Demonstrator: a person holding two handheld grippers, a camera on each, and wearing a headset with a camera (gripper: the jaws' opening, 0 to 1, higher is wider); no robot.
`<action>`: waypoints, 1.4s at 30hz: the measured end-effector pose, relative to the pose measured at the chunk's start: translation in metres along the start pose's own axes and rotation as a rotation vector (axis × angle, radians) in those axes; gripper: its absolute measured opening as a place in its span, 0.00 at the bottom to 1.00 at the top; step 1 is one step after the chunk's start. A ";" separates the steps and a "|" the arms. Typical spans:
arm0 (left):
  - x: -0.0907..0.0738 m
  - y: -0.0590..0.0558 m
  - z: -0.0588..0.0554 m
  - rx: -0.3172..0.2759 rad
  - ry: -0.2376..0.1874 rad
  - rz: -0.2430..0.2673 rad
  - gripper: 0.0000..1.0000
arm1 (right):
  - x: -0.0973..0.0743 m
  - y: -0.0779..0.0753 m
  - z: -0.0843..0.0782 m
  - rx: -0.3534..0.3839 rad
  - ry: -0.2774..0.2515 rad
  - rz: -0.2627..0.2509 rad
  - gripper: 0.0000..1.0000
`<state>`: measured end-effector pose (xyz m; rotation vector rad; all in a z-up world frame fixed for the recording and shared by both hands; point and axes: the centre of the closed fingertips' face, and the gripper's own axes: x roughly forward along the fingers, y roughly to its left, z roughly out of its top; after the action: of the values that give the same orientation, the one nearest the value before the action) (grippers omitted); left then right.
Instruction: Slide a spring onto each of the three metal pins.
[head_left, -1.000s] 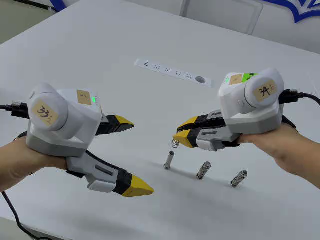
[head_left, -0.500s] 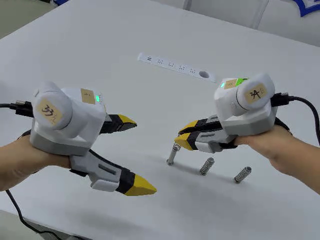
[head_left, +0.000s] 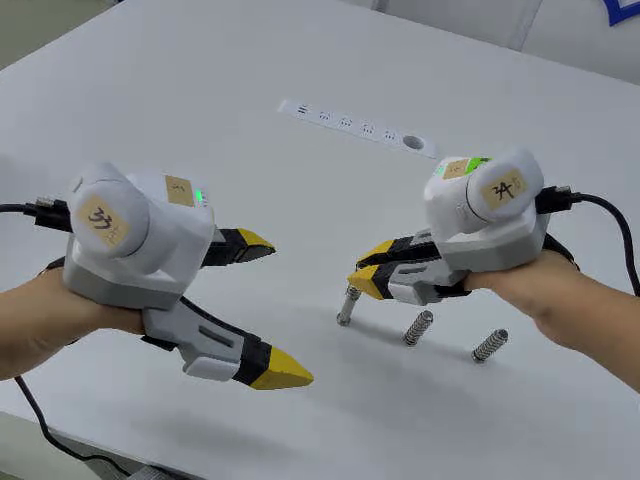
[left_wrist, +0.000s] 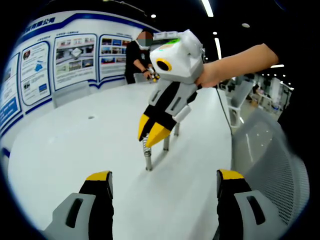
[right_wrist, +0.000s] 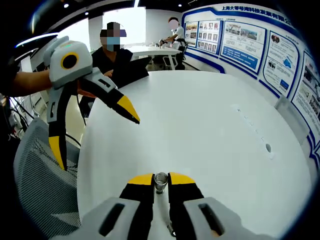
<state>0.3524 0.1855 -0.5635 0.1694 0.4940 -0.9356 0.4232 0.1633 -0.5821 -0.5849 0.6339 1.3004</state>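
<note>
Three metal pins stand in a row on the white table. The left pin (head_left: 346, 308) carries a spring (left_wrist: 146, 145) on its upper end, and my right gripper (head_left: 358, 275) is shut on that spring (right_wrist: 160, 182) right at the pin's top. The middle pin (head_left: 418, 327) and the right pin (head_left: 490, 344) each wear a spring along their length. My left gripper (head_left: 262, 312) hangs open to the left of the pins, its yellow-tipped jaws wide apart with nothing between them.
A white power strip (head_left: 358, 127) lies flat at the far side of the table. People stand at another table (right_wrist: 150, 49) in the background. A mesh chair back (left_wrist: 265, 165) stands beside the table's edge.
My right gripper has lowered the spring from just above the left pin down onto its top. The left gripper has stayed open in place.
</note>
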 end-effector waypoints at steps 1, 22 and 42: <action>0.000 0.000 0.000 -0.001 0.001 0.000 0.87 | 0.001 0.000 -0.001 0.001 0.002 0.001 0.11; -0.001 0.001 -0.010 -0.034 0.008 0.001 0.86 | 0.025 0.001 -0.026 0.010 0.047 -0.002 0.12; 0.001 0.003 -0.009 -0.034 0.014 -0.003 0.86 | 0.031 0.001 -0.032 0.019 0.061 -0.007 0.12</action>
<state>0.3519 0.1897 -0.5720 0.1446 0.5229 -0.9289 0.4242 0.1619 -0.6272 -0.6124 0.6927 1.2723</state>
